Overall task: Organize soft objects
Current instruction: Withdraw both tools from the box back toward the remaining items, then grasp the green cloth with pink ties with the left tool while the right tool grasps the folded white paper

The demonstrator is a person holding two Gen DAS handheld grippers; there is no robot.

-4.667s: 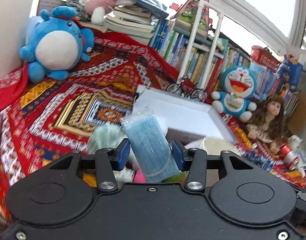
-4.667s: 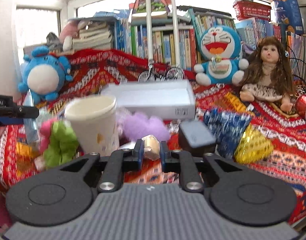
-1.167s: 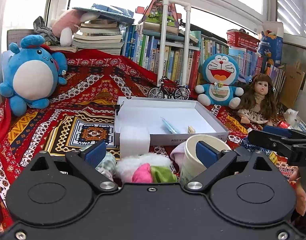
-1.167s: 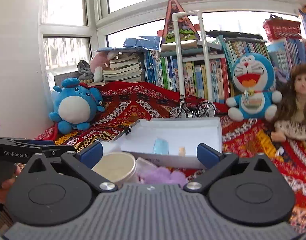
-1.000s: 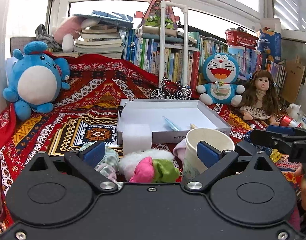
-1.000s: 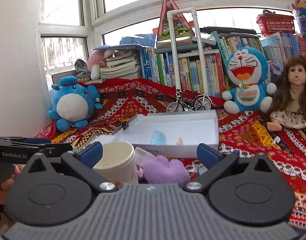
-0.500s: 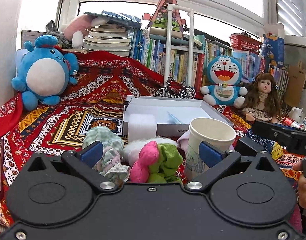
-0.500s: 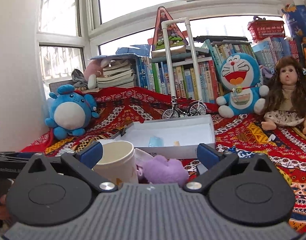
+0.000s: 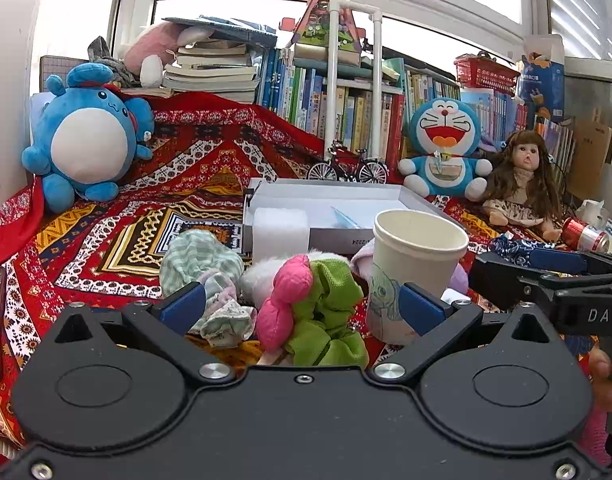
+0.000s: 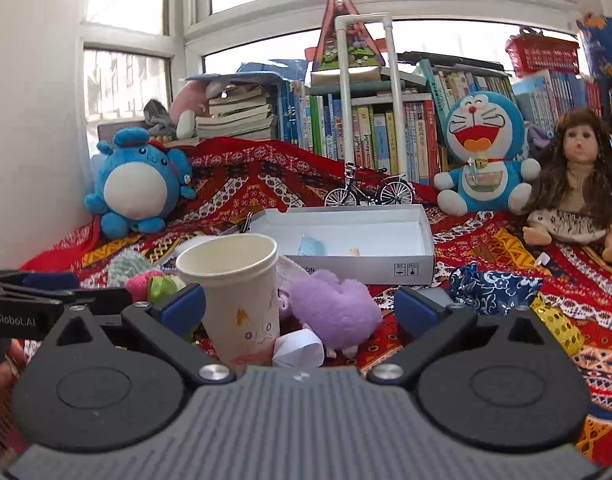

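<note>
Two grippers, both spread wide and empty, over the soft pile.
Left gripper [image 9: 301, 306] frames the pink-green scrunchie [image 9: 310, 308]; right gripper [image 10: 300, 307] frames the purple plush [image 10: 334, 307] — white box [image 10: 363, 268] behind holds perhaps a blue packet [image 10: 310, 247].

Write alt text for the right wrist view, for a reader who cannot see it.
An open right gripper hovers over a paper cup, a purple plush and folded white paper on a red patterned blanket. Behind them lies a shallow white box; beyond it, plush toys, a doll and books.
</note>
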